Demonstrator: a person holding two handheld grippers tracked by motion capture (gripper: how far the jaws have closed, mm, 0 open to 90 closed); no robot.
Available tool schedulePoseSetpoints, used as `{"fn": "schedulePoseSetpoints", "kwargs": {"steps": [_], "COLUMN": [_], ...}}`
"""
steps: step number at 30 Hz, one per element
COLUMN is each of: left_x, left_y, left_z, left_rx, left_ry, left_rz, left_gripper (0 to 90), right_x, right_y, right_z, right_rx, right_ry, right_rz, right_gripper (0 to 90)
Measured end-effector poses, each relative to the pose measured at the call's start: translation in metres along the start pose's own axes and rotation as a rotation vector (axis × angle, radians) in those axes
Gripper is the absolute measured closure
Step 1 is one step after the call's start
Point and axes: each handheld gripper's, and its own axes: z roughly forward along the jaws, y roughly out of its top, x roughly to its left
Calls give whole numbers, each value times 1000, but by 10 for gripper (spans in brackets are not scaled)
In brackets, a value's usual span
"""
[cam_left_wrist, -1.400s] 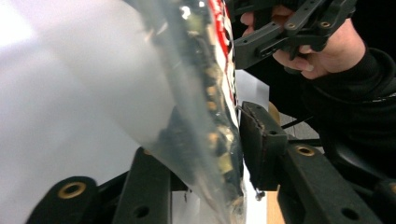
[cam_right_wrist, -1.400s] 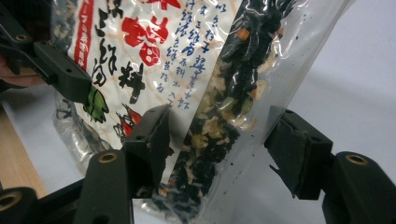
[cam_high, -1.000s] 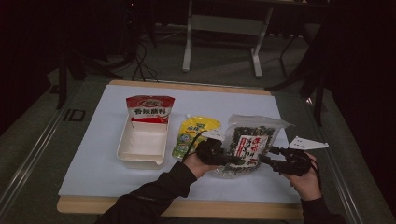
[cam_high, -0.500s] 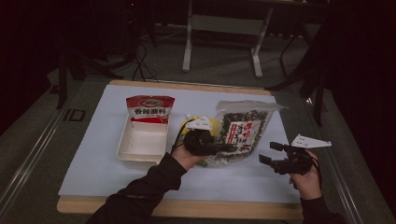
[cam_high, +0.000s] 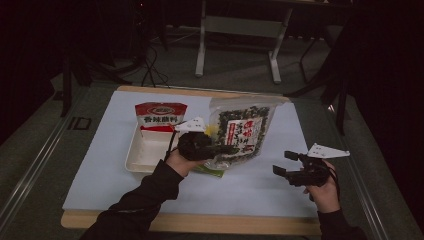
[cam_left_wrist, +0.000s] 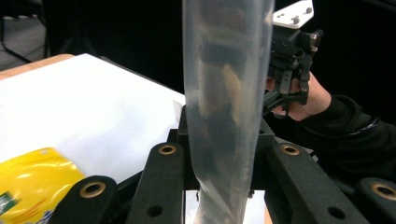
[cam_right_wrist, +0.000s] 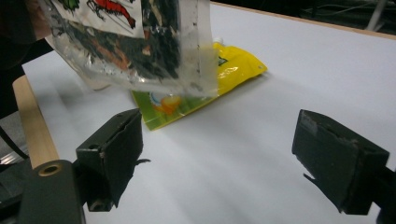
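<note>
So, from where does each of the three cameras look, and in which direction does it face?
High view: above the person's side, facing forward and down on the table; both forearms, the left gripper and the right gripper show.
Left gripper view: rides on the left gripper, looking along its jaws shut on the seaweed bag; the other hand shows behind.
Right gripper view: rides on the right gripper, facing the table between open jaws.
Shared: the seaweed bag and the yellow pouch.

Dark studio or lab: white-topped table (cam_high: 260, 187), metal stand legs (cam_high: 239, 47), floor cables (cam_high: 150, 70)
</note>
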Motion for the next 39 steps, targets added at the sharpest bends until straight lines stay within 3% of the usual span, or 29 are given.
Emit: {"fn": "schedulePoseSetpoints", "kwargs": {"steps": [4, 6, 10, 12, 13, 21, 22, 23, 24, 28, 30, 31, 33, 36, 39], "left_x": [0, 0, 2, 2, 4, 12, 15, 15, 18, 25, 25, 29, 33, 38, 45], "left_y": [2, 2, 1, 1, 0, -5, -8, -8, -11, -17, -17, -22, -27, -35, -45], "left_z": [-16, -16, -41, -41, -55, -98, -112, -112, -125, -151, -151, -164, -174, -186, -194], "left_rx": [-8, -8, -29, -29, -35, -56, -56, -56, -64, -79, -79, -87, -85, -60, -43], "left_ry": [22, 22, 60, 60, 73, 154, 181, 181, 213, 255, 255, 266, 280, 323, 331], "left_rz": [16, 16, 25, 25, 28, 22, 18, 18, 14, 8, 8, 4, -5, -17, -37], "left_gripper": [764, 764, 764, 764, 764, 764, 764, 764, 764, 764, 764, 764, 764, 764, 764], "right_x": [2, 3, 4, 4, 5, 6, 7, 7, 7, 8, 8, 8, 8, 8, 7], "right_y": [0, 0, 1, 1, 2, 2, 2, 2, 3, 3, 3, 3, 3, 3, 2], "right_z": [4, 4, 7, 8, 10, 17, 20, 20, 22, 25, 26, 26, 28, 29, 30], "right_rx": [12, 14, 15, 15, 18, 16, 21, 21, 26, 28, 28, 28, 38, 39, 40], "right_ry": [5, 5, 18, 21, 30, 46, 54, 54, 54, 61, 63, 63, 63, 65, 69], "right_rz": [-13, -13, -12, -14, -11, -9, -7, -7, -10, -8, -6, -6, -9, -7, 0], "right_gripper": [157, 157, 156, 156, 156, 156, 157, 157, 157, 157, 157, 157, 157, 157, 157]}}
